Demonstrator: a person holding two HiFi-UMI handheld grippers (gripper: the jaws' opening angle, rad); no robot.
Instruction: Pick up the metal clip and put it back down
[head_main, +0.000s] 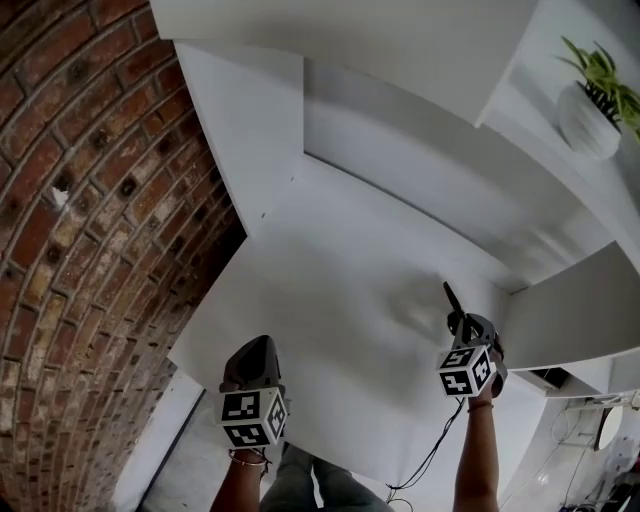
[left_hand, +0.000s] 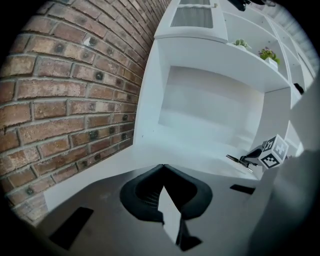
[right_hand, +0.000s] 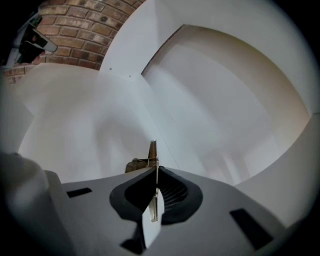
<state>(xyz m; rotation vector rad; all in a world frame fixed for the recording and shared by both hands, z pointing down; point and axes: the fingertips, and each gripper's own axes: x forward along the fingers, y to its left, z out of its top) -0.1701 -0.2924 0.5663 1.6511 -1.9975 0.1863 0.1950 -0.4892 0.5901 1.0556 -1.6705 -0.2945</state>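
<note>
The right hand-held gripper (right_hand: 155, 175) pinches the metal clip (right_hand: 152, 151) by one thin end near the desk's (head_main: 330, 300) right edge; it looks light, stiff and probably slippery. The left hand-held gripper (left_hand: 162, 170) is closed and empty.

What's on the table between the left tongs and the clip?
Nothing. In the head view, only bare white table lies between the left tongs and the clip, which the right tongs pinch.

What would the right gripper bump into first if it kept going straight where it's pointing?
Probably the white back panel of the desk nook. The right gripper holds the metal clip sticking out front, so the clip would touch first. Nothing else shows in between, though depth is unclear.
</note>
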